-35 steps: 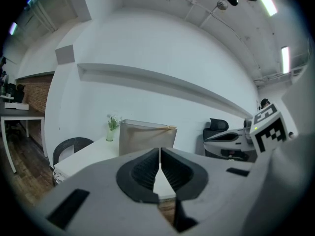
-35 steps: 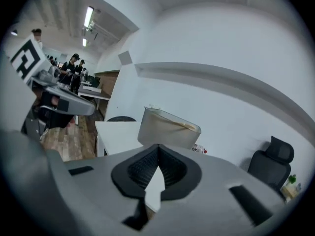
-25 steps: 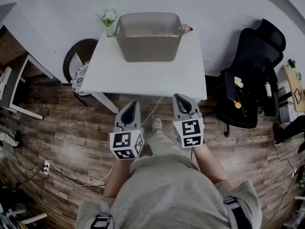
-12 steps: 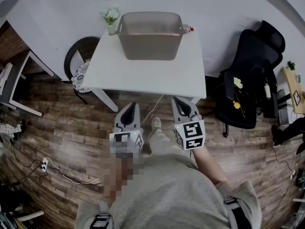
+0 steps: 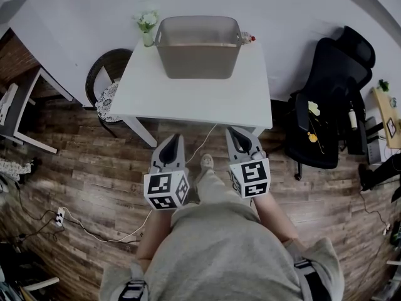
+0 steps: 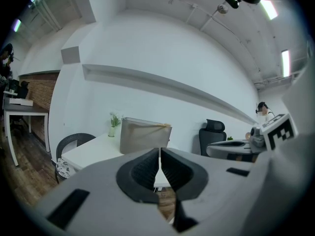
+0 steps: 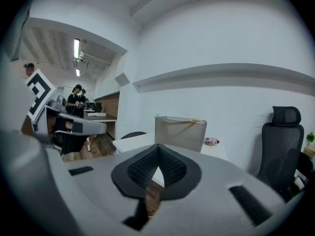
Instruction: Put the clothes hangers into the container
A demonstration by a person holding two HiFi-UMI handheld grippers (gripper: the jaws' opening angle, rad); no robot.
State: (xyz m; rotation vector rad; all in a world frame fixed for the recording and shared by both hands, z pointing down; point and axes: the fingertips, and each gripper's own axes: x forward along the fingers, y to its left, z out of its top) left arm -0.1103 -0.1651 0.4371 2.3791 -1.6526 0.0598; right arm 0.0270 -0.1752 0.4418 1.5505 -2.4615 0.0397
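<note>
A grey plastic container (image 5: 197, 55) stands at the far edge of the white table (image 5: 194, 102). A thin wooden hanger bar (image 5: 197, 44) lies inside it near the rim, and shows again as the hanger bar (image 6: 162, 125) and the hanger bar (image 7: 193, 121) in the gripper views. No other hanger is in sight. My left gripper (image 5: 173, 137) and right gripper (image 5: 236, 130) hang side by side over the floor, short of the table's near edge and close to my body. Both point at the container. The left gripper (image 6: 160, 152) and the right gripper (image 7: 157, 147) are shut, with nothing between the pads.
A black office chair (image 5: 332, 99) stands right of the table and a round dark chair (image 5: 103, 83) at its left corner. A small flower vase (image 5: 145, 27) and a little bottle (image 5: 245, 38) flank the container. Cables (image 5: 94, 237) run over the wooden floor.
</note>
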